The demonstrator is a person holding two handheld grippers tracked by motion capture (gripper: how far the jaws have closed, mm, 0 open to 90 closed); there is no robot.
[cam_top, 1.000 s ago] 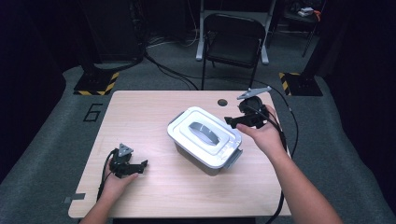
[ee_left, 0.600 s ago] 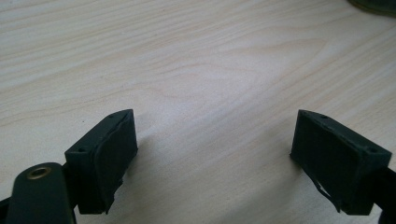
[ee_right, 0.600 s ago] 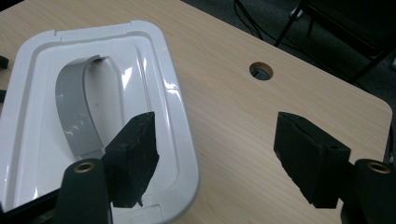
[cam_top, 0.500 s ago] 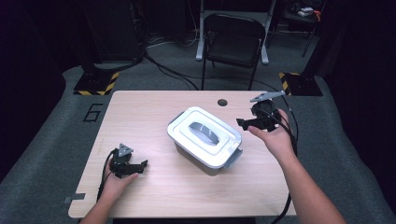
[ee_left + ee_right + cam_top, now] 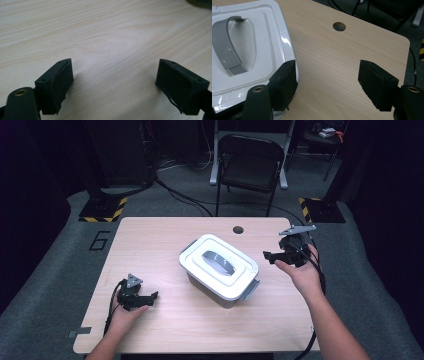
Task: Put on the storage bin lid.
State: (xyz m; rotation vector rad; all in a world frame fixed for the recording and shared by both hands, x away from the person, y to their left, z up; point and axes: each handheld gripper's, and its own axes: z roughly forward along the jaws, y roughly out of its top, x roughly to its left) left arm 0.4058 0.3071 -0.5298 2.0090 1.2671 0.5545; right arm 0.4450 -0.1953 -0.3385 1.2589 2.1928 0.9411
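Note:
A white lidded box with a grey handle stands in the middle of the wooden table. My right gripper hovers just right of the box, pointing at it, jaws open and empty. In the right gripper view, my right gripper has one jaw beside the edge of the box lid, apart from it, and bare wood in the gap. My left gripper rests near the front left of the table, open. In the left gripper view, my left gripper has only bare wood between its jaws.
A round cable hole sits near the table's far edge, also seen as the hole ahead of the right jaws. A black folding chair stands behind the table. Cables trail from both grippers.
My right gripper has drawn away from the box to the right and sunk a little. The left hand has kept still.

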